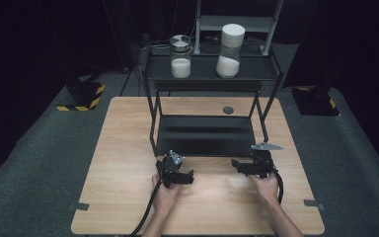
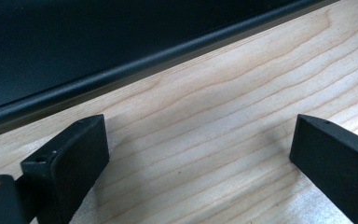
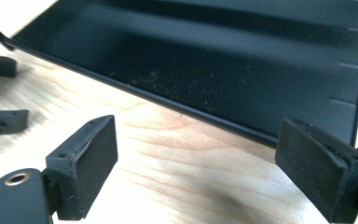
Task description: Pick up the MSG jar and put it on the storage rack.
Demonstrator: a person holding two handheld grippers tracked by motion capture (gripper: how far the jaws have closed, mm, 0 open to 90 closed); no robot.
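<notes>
Wooden table (image 1: 128, 148) carries a black two-tier metal rack (image 1: 205, 136); both grippers sit low in front of its bottom shelf. Left gripper (image 1: 190, 177) and right gripper (image 1: 235, 164) face each other, jaws spread wide, nothing between them, bare wood under both. Two jars of white powder, a metal-lidded one (image 1: 180, 56) and a white-lidded one (image 1: 230, 50), stand on the top shelf, well apart from the grippers. Looks like a rest or start pose, no grasp begun. Next move likely calls for lifting a gripper up to a jar.
</notes>
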